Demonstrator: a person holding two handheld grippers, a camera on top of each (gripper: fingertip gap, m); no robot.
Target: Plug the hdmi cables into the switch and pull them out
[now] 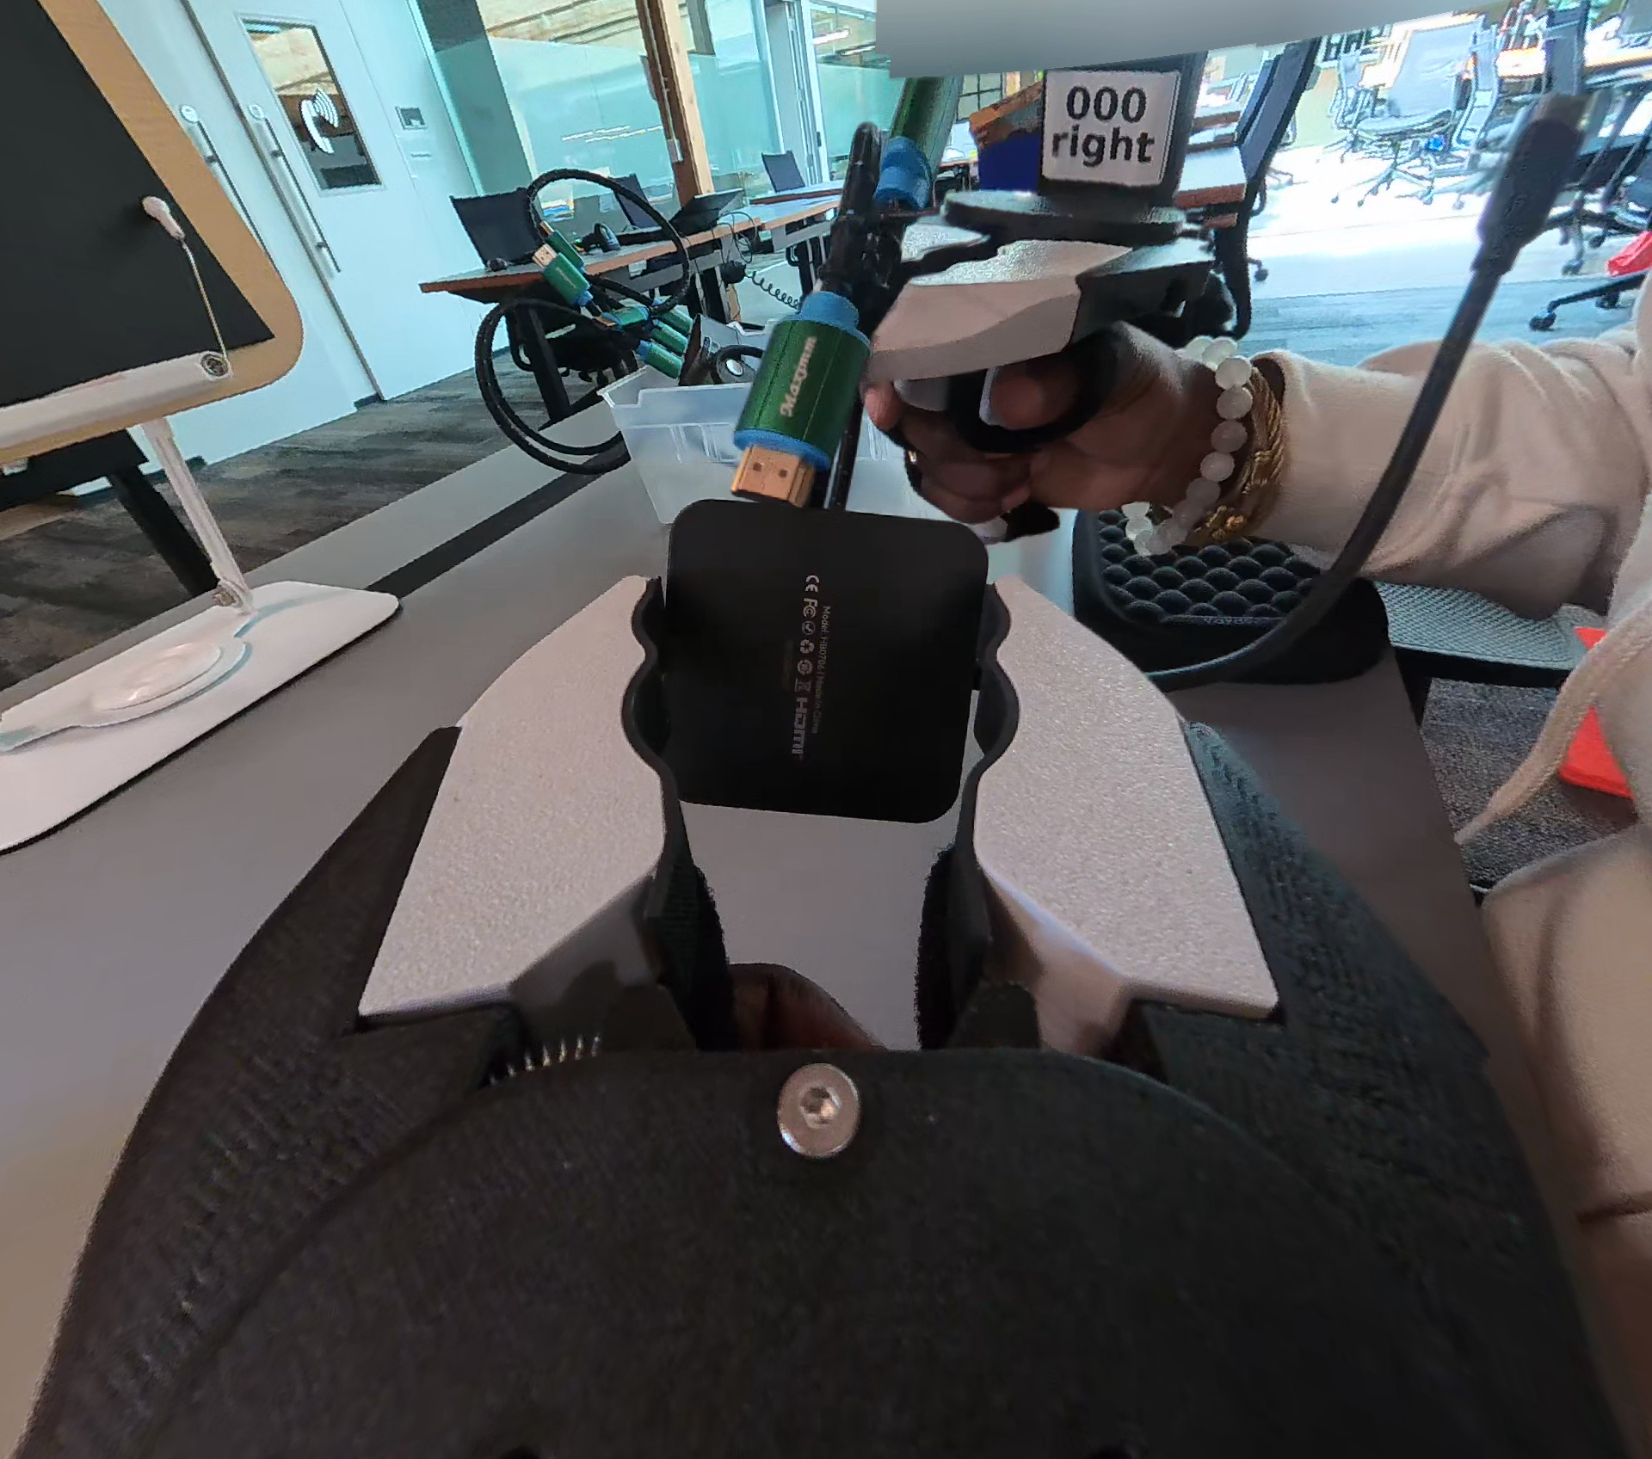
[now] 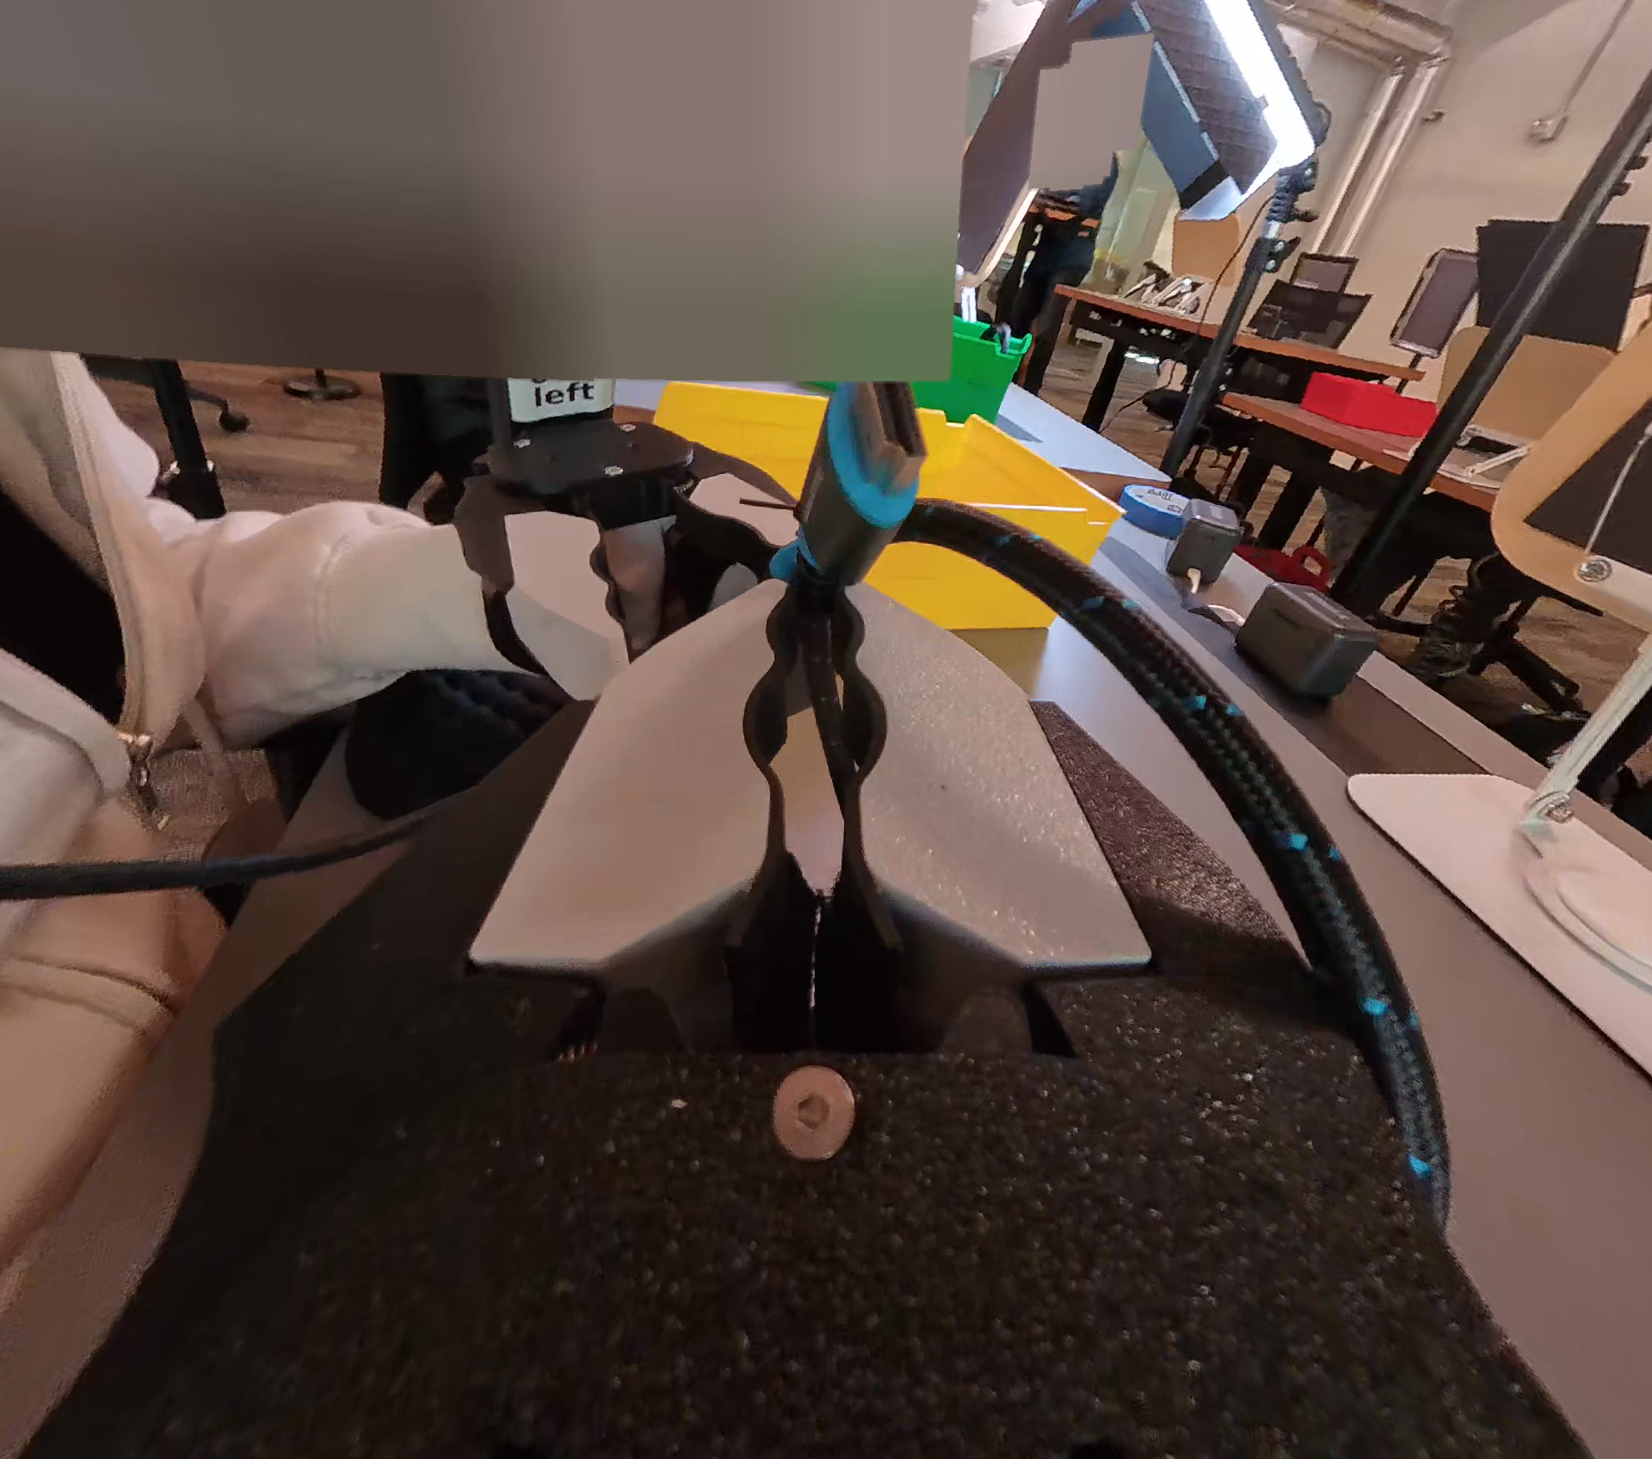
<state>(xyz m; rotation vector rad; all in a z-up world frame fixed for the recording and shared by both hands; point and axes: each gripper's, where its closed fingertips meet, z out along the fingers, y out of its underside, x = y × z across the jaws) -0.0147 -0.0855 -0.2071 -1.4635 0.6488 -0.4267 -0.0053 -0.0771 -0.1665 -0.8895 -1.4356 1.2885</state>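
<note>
While the grey table (image 1: pixel 268 835) carries the work, the left gripper (image 1: pixel 818 665) clamps the black switch (image 1: pixel 822 656) by its two side edges, jaws spread only to the box's width, holding it above the tabletop with its far edge toward the plug. Opposite, the right gripper (image 2: pixel 818 612) is closed tight on the braided cable (image 2: pixel 827 701) just behind the green plug (image 1: pixel 804 388), whose gold tip (image 1: pixel 773 473) hangs just above the switch's far edge, tilted and not yet seated. Probable faults: held by the cable rather than the shell, the plug may swivel and miss the port; an oblique push may jam the tip or slide the switch through the pads (image 1: pixel 648 683).
</note>
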